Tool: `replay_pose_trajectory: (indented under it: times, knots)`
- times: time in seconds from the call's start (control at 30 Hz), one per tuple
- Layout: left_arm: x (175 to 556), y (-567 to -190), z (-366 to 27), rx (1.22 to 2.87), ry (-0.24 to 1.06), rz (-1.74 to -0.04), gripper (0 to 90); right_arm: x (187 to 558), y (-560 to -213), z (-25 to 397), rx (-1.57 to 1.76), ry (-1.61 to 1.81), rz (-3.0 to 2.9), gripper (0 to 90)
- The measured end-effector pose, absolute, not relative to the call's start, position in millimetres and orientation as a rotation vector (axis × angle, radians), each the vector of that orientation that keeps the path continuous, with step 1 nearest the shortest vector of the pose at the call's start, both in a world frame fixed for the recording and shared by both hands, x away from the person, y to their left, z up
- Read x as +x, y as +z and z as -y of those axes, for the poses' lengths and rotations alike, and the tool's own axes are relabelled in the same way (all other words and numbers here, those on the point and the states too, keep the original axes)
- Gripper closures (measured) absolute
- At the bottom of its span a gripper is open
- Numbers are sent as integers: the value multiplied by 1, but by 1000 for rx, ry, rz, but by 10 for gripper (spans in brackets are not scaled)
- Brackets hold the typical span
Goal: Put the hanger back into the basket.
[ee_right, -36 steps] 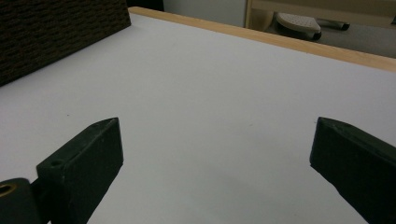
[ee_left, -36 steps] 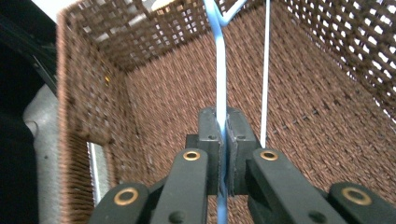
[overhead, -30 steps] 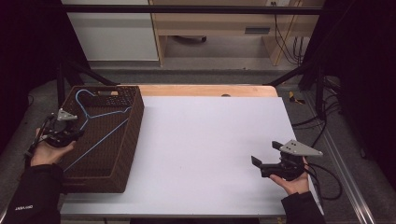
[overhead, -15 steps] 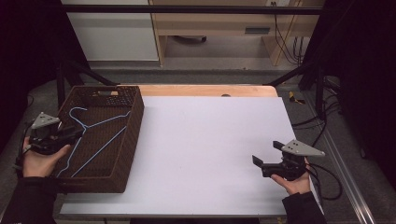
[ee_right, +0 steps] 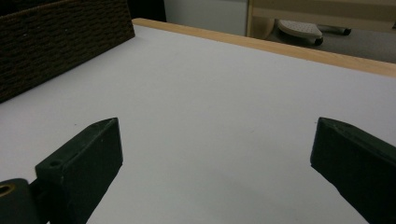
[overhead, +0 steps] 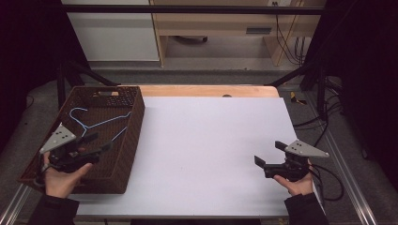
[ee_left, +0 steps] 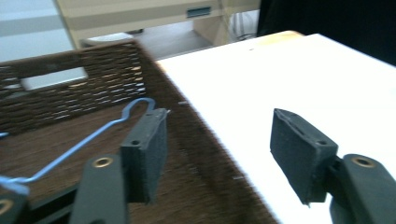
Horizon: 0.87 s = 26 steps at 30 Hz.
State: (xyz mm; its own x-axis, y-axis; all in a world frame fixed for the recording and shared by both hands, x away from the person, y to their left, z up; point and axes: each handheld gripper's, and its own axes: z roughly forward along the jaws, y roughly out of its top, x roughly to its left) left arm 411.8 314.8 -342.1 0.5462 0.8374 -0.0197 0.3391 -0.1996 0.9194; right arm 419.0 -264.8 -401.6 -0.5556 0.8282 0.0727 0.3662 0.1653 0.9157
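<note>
Basket [overhead: 133, 136]: left tool [overhead: 101, 143] moved back over.

Dark brown woven wicker basket [overhead: 123, 140]: rough, matt weave. Thin blue wire hanger [overhead: 101, 123] in it: smooth, looks coated metal. White tabletop [overhead: 211, 140]: smooth, matt, light wood strip [overhead: 206, 90] at far edge. Black gripper pads [ee_left: 148, 151]: matt, finely textured, rubbery.

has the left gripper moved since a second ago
Yes. The left gripper went out past the basket's left wall, then came back in, and now sits nearer the person than it began, over the basket's near part, jaws open, beside the blue hanger.
</note>
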Motion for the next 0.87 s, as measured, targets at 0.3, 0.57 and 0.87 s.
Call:
replay_pose_trajectory:
  times: [0.3, 0.57, 0.87]
  knots:
    - [397, -359, -265, 1783, 577, -890, 200, 418, -401, 266, 1120, 1379, -1999, 27]
    - [401, -380, -244, 1816, 542, -908, 116, 417, -401, 266, 1110, 1390, -1999, 25]
    - [404, -391, -244, 1833, 559, -904, 116, 417, -401, 267, 1115, 1392, -1996, 26]
